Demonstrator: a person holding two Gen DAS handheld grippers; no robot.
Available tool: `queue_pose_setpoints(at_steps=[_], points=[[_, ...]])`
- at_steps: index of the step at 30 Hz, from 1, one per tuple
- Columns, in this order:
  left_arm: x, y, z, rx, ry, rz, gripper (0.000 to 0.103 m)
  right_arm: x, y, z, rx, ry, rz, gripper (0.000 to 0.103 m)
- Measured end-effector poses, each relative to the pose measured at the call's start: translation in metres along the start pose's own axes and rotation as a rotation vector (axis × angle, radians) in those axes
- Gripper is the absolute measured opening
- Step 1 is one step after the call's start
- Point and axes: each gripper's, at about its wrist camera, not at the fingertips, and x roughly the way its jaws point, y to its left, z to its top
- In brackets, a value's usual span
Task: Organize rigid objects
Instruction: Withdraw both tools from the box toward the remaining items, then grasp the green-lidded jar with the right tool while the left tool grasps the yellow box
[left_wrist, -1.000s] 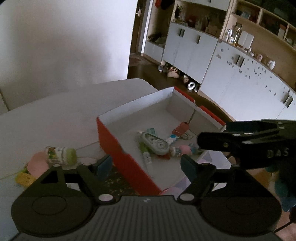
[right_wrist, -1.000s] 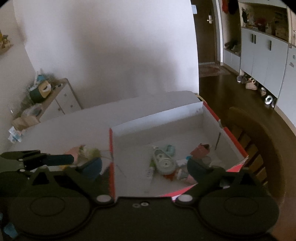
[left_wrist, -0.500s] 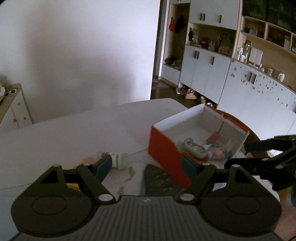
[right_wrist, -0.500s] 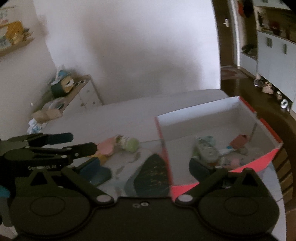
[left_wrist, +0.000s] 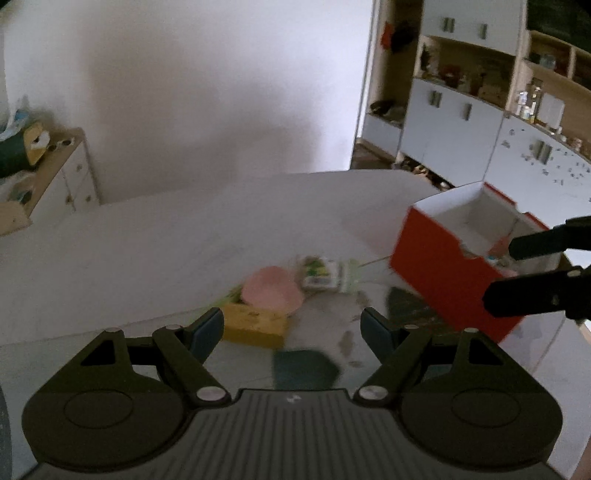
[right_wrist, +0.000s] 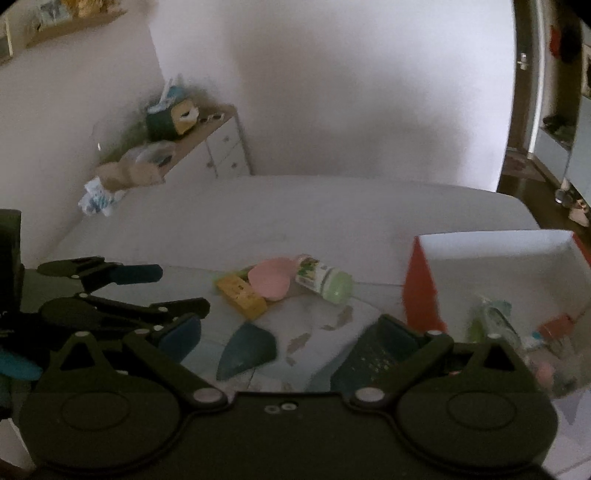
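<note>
Both empty, the left tool (left_wrist: 291, 326) and right tool (right_wrist: 291, 332) gape wide above the tabletop (left_wrist: 155, 243), holding nothing. Centre frame lie the loose things, touching in a cluster: a yellow block (left_wrist: 255, 325), a pink disc (left_wrist: 271, 293) overlapping it, and a bottle (left_wrist: 327, 275) on its side; all look light and stiff, the bottle likely to roll, so I would pinch it across its body. Right of them stands the red box (left_wrist: 448, 280), already holding items, with the right tool's fingers (left_wrist: 535, 295) crossing before it at the frame's right.
</note>
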Motion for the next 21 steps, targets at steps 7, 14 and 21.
queue_pose_setpoints(at_steps=[7, 14, 21], points=[[0.030, 0.023, -0.011, -0.023, 0.022, 0.019, 0.081, 0.044, 0.000, 0.017, -0.039, 0.056, -0.010, 0.100], [0.066, 0.033, -0.019, 0.000, 0.048, 0.035, 0.081, 0.087, 0.000, 0.030, -0.113, 0.120, -0.037, 0.091], [0.090, 0.038, -0.020, 0.009, 0.057, 0.024, 0.081, 0.124, -0.002, 0.044, -0.185, 0.170, -0.048, 0.084]])
